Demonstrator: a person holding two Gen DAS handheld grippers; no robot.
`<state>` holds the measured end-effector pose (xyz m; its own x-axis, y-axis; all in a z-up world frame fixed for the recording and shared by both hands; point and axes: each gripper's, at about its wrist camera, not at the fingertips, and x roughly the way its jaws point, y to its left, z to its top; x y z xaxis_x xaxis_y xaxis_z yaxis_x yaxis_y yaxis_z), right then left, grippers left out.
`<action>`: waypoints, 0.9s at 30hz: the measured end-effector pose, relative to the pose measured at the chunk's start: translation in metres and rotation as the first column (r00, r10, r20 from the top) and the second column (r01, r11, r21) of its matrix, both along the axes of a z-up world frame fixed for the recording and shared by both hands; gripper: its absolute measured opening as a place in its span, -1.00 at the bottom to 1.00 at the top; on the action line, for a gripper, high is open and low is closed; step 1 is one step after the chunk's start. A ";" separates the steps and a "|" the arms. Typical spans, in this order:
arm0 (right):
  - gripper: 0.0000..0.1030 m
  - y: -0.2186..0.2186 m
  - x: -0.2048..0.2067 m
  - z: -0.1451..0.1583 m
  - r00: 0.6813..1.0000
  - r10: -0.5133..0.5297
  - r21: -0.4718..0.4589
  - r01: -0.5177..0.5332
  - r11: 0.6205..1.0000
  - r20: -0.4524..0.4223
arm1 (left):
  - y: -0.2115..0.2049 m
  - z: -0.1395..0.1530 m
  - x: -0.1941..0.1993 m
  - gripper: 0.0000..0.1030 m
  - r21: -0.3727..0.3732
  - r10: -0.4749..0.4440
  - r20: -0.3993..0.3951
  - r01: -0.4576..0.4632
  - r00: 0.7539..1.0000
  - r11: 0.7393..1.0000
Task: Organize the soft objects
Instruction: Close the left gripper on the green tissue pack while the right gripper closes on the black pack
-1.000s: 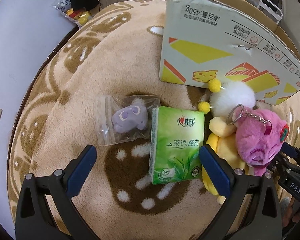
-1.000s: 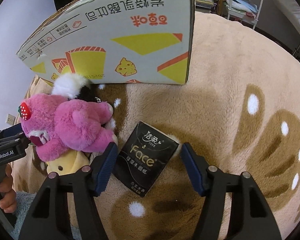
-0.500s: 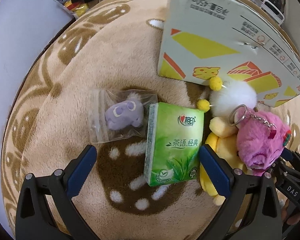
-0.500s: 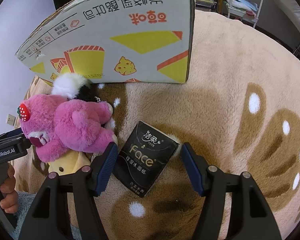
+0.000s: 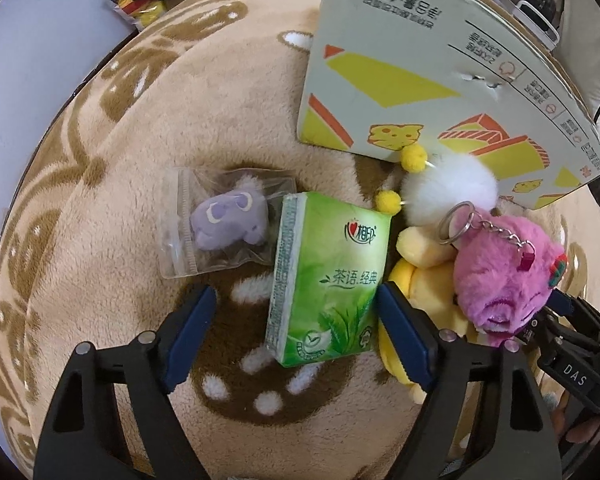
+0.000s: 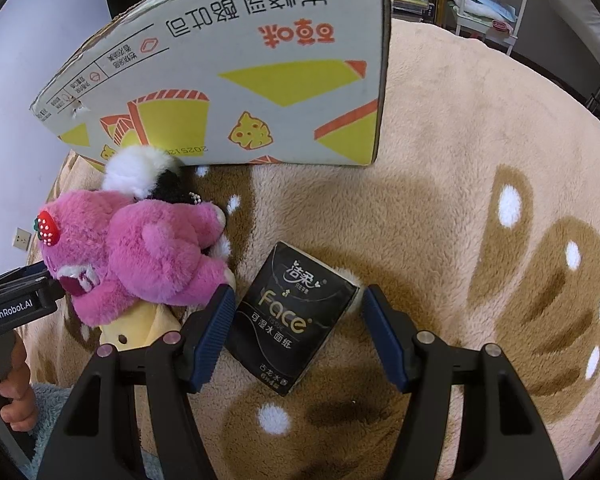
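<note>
i'm closing my left hand-held gripper around the green plastic-wrapped tissue pack, just below the printed cardboard box; next it needs a firm squeeze, then lifting.

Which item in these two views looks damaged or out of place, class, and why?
The cardboard box has a small torn puncture in its printed side, and its lettering reads upside down, so it seems to stand inverted on the plush rug. Nothing looks spilled.
</note>
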<state>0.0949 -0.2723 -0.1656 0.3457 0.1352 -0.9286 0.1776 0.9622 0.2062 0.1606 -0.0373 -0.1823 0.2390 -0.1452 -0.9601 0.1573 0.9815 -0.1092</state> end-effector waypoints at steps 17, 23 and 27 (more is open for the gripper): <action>0.36 -0.004 -0.002 -0.002 1.000 0.002 0.004 -0.002 1.000 -0.002 | -0.011 -0.003 -0.002 0.15 -0.032 -0.026 -0.008 0.026 1.000 0.999; 0.26 -0.006 -0.005 -0.004 1.000 0.009 0.014 -0.009 1.000 0.000 | -0.021 -0.007 -0.002 -0.03 0.026 -0.039 -0.006 0.039 0.999 0.999; 0.20 0.002 -0.006 -0.004 1.000 0.028 -0.008 -0.028 1.000 0.000 | -0.034 -0.004 -0.006 -0.18 0.067 -0.071 0.016 0.070 0.997 0.995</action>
<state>0.0884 -0.2704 -0.1692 0.3421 0.1377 -0.9295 0.1501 0.9685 0.1987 0.1549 -0.0717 -0.1867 0.2485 -0.0982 -0.9636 0.2277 0.9729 -0.0404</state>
